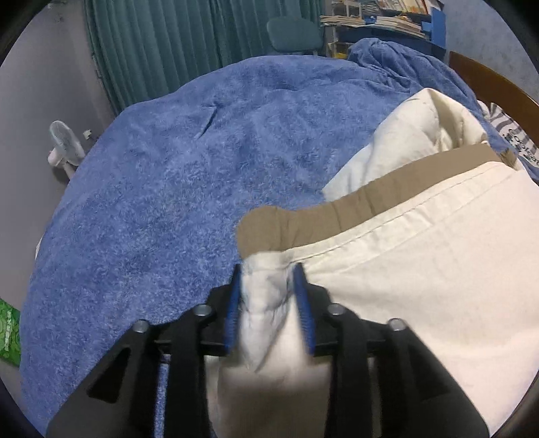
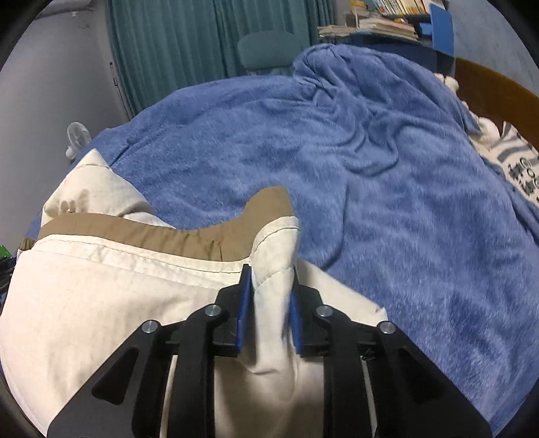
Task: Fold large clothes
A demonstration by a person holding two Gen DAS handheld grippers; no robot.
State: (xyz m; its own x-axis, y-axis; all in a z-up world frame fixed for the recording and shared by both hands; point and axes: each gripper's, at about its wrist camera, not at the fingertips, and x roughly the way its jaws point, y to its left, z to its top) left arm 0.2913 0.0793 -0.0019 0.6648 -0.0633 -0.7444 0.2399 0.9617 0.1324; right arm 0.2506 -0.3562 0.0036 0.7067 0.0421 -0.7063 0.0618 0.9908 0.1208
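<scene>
A small white fan (image 1: 64,148) stands on the floor at the far left, beside the bed, with green curtains (image 1: 151,50) behind it. A blue blanket (image 1: 168,175) covers the bed from edge to edge. On its near side lies a cream garment (image 1: 421,269) with a tan lining (image 1: 370,198) showing along its far edge. The garment's long axis runs across the bed, from the left gripper (image 1: 267,296) to the right gripper (image 2: 271,296), and its stitched hem runs the same way, parallel to the tan strip. The left gripper is clamped on a bunched corner of cream cloth at the garment's left end, the blue pads (image 1: 305,303) pressing into the fold on both sides. The right gripper likewise pinches a gathered fold at the right end, where the tan lining peaks up into a point. Further right the blanket is rumpled, and a striped pillow (image 2: 512,158) lies against the brown headboard (image 2: 488,84). Stacked books (image 2: 377,27) fill a shelf behind.
</scene>
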